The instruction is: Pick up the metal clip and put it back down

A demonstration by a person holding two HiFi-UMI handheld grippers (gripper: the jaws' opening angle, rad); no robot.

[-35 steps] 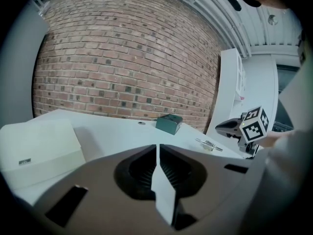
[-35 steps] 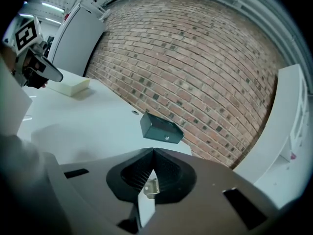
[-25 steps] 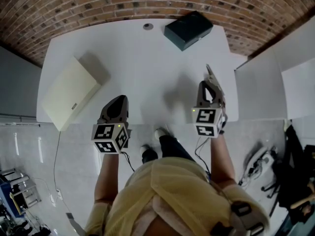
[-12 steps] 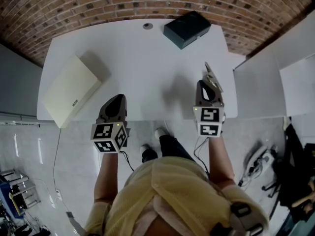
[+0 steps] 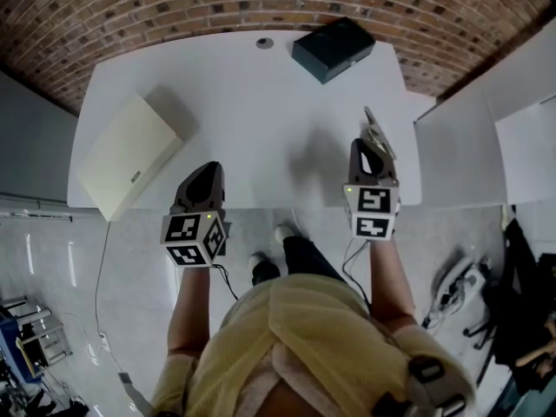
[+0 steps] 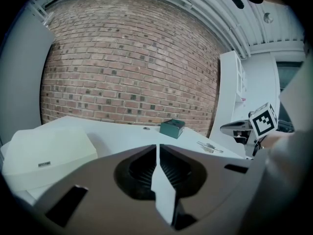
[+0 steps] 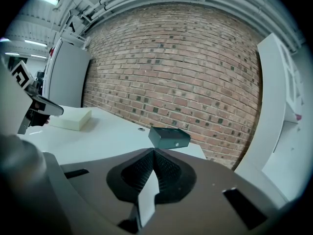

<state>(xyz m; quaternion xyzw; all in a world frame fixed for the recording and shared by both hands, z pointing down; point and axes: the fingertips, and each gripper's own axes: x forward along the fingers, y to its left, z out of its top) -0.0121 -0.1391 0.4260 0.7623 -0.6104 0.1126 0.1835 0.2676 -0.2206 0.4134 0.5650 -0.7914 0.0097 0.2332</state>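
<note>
1. While both grippers hang over the table's (image 5: 261,120) near edge, the clip (image 5: 375,131) lies just beyond the right gripper (image 5: 365,148), its length running away from the person.
2. The right jaws are pressed together, empty. So are those of the left gripper (image 5: 205,179), well apart.
3. The table's right edge sits close beside the clip, and the open room is leftward.

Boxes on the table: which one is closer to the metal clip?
The dark box at the far edge; the cream box lies across the table from the metal clip.
</note>
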